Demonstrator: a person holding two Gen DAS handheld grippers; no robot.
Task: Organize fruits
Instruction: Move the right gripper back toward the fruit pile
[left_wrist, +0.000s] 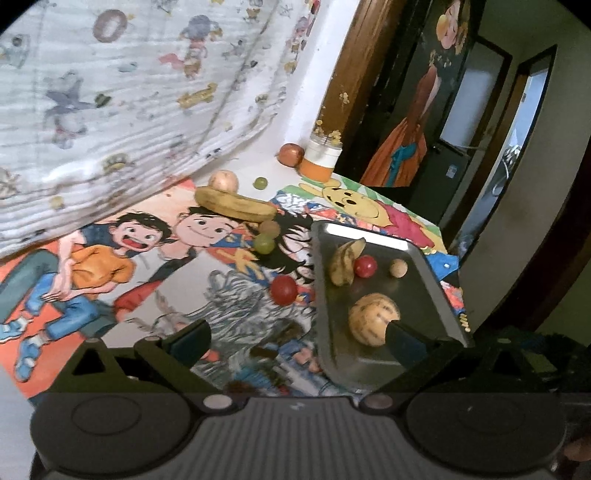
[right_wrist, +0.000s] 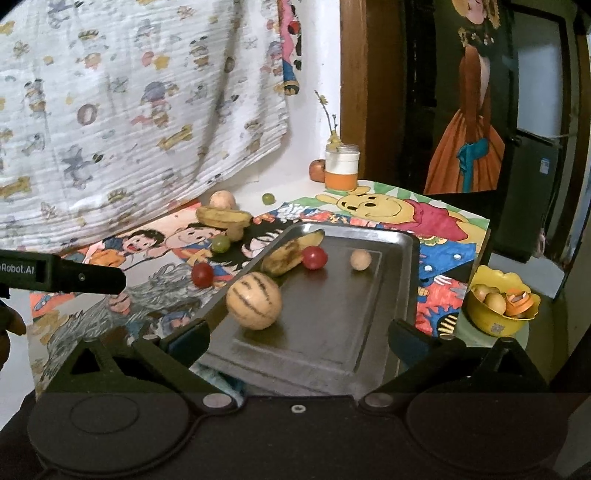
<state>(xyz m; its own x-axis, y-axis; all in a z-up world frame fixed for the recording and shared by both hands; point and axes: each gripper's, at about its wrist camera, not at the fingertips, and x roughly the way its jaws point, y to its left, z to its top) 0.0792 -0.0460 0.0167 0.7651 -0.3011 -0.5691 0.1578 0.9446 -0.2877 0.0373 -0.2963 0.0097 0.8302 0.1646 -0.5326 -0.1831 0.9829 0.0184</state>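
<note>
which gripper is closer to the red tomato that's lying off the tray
Left. The left gripper hangs open just short of the red tomato; the right gripper sits open over the tray, off to the tomato's right.

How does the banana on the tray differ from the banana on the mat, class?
The tray banana lies inside the metal tray, touching a red tomato; the mat banana lies on the cartoon mat, outside the tray. The tray banana looks shorter and more brown-streaked; the mat banana looks longer. Both are yellow, ripe and unpeeled.
</note>
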